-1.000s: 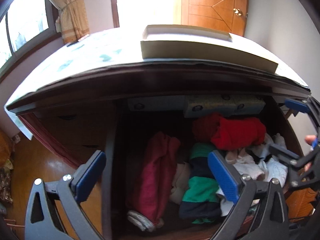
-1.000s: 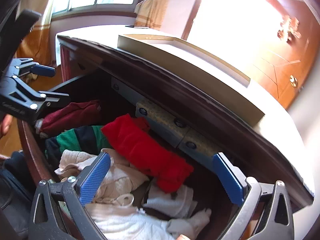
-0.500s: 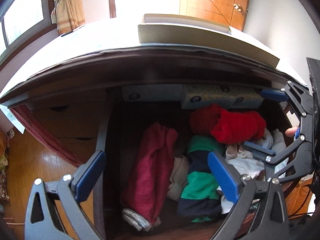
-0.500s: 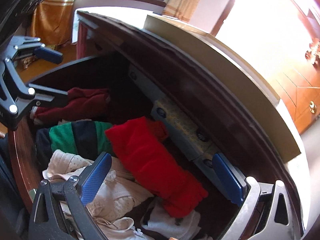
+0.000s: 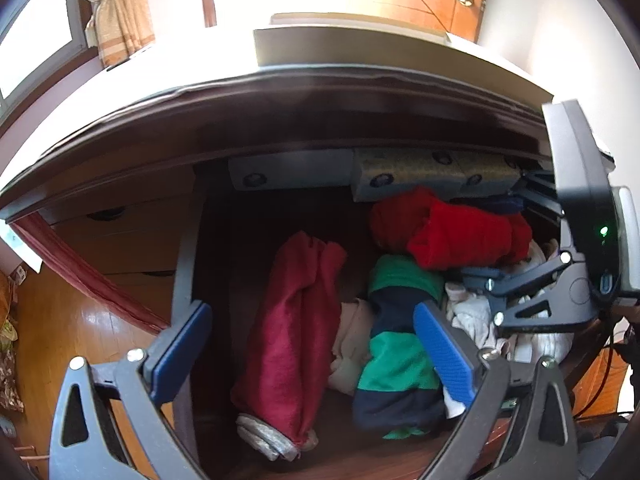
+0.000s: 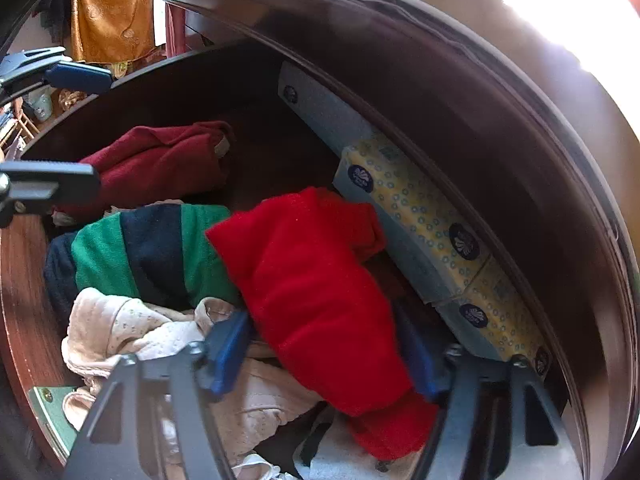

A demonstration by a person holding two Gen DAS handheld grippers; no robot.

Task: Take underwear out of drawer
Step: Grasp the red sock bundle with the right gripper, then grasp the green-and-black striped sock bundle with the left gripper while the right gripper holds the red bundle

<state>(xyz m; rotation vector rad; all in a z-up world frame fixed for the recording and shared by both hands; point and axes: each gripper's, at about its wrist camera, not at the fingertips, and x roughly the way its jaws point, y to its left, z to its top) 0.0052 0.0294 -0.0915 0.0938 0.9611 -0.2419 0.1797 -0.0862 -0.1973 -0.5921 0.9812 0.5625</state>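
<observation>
The open dark wooden drawer point(image 5: 188, 248) holds a heap of clothes. On top at the back right lies a red folded garment point(image 6: 312, 280) point(image 5: 460, 236). My right gripper point(image 6: 322, 344) points down into the drawer and its jaws are closing, with the blue pads point(image 6: 228, 352) against both sides of this red garment. Beside it lie a green and navy striped garment point(image 5: 396, 344), a maroon garment point(image 5: 288, 328) and cream underclothes point(image 6: 120, 320). My left gripper point(image 5: 312, 320) hovers open over the drawer's front left with nothing between its fingers.
Tissue packs point(image 6: 420, 216) line the drawer's back wall under the overhanging desk top point(image 5: 280, 92). A flat pale box point(image 5: 360, 44) lies on the desk. Wooden floor point(image 5: 60, 328) shows at the left; a window, a curtain and a door stand behind.
My right gripper has dropped into the drawer, and its jaws have narrowed from wide open onto the red garment. The left gripper has barely moved.
</observation>
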